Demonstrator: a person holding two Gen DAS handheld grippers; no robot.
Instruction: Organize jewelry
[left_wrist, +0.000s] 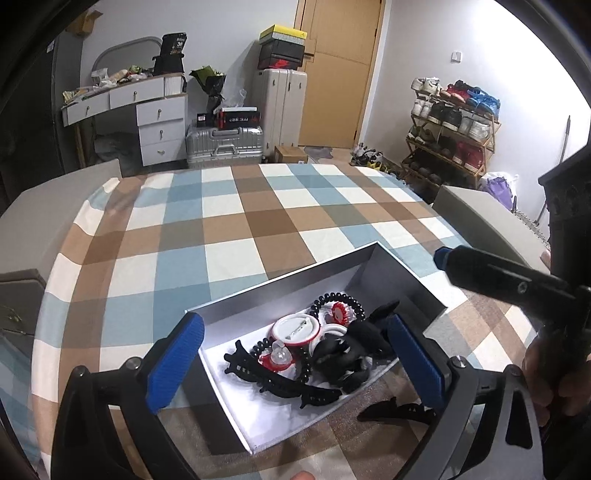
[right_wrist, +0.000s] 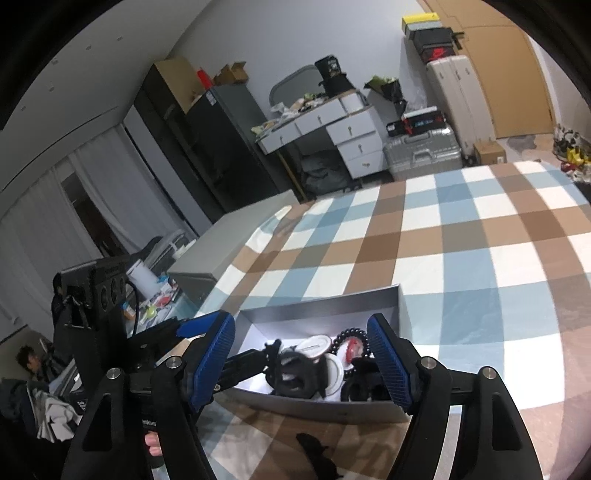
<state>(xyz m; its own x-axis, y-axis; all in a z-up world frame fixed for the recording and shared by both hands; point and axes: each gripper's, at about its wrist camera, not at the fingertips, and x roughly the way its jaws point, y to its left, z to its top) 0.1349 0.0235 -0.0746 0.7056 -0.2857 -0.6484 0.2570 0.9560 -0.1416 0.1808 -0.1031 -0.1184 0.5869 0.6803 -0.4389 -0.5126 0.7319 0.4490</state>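
Left wrist view, item one: grey open box (left_wrist: 288, 280) on a checked tablecloth (left_wrist: 229, 229), white-lined, holding the jewelry and hair pieces. Contents listed: long black claw clip (left_wrist: 280, 382) nearest the camera; white round badge with red rim (left_wrist: 295, 330), pin-back up; black coiled hair tie (left_wrist: 338, 301) around a small red-and-white piece (left_wrist: 339, 312) at the far end; a heap of black fabric pieces (left_wrist: 354, 350) on the right. A second black claw clip (left_wrist: 397, 411) lies outside the box on the cloth, just beside its near right wall.

Left gripper (left_wrist: 295, 373): blue pads (left_wrist: 175, 365) spread wide either side of the box, nothing between them but the box contents below; no pad touches anything.

Right gripper seen here only in part: one black finger with a blue tip (left_wrist: 441, 256) reaches in from the right above the box's far corner.

Right wrist view, item two: same box (right_wrist: 321, 306) from its long side. Right gripper (right_wrist: 301, 363) with jaws apart, empty, above the near wall. This view alone shows the loose clip (right_wrist: 317, 456) as a dark blurred shape on the cloth below the fingers, probably the same clip. It also shows the left gripper's finger (right_wrist: 201, 326) entering from the left, and part of a hand (right_wrist: 152, 445) on the grip. Box contents are less distinct here; the badge (right_wrist: 314, 345) and coiled tie (right_wrist: 349, 338) can be made out.
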